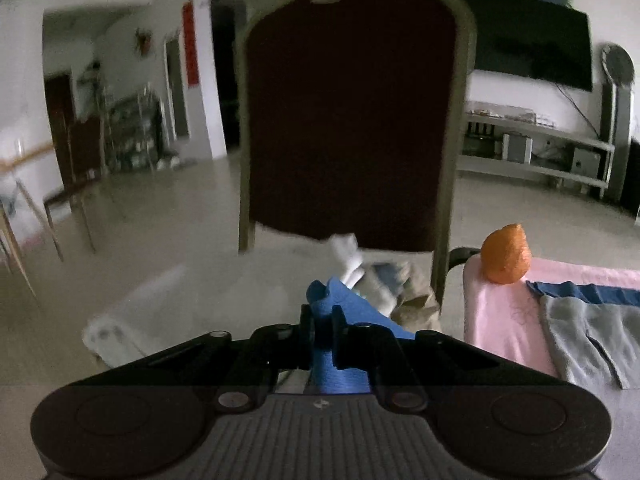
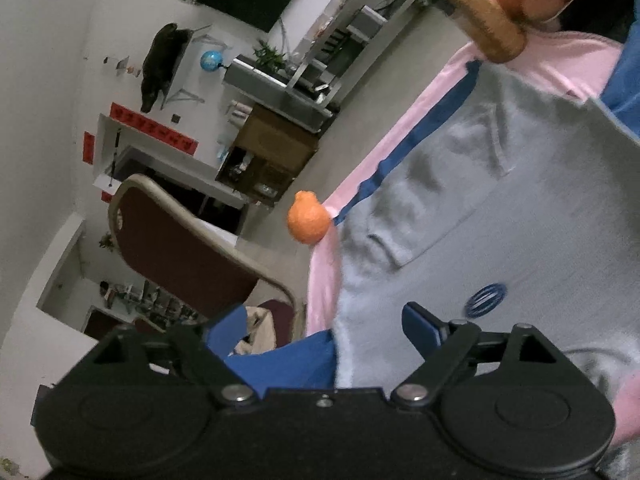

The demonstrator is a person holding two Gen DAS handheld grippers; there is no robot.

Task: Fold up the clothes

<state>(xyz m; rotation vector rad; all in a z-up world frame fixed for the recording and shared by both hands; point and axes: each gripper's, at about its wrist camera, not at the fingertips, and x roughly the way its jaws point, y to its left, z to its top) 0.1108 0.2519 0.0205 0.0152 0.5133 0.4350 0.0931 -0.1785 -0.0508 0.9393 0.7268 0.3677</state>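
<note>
From your left wrist, the left gripper (image 1: 322,322) is clamped on blue cloth (image 1: 352,308) off the pink table's (image 1: 500,320) edge, a chair (image 1: 348,120) close ahead. From your right wrist, the right gripper (image 2: 324,320) gapes empty over the grey garment (image 2: 500,220) near the table edge, an orange (image 2: 308,220) at the corner.

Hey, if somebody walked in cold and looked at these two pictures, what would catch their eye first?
Probably the bright orange fruit perched at the corner of the pink-covered table, beside the pale grey garment spread across it. Next, the tall dark red chair back that fills the middle of the left wrist view, just beyond the table's end. The left tongs look closed with blue cloth around their tips.
</note>
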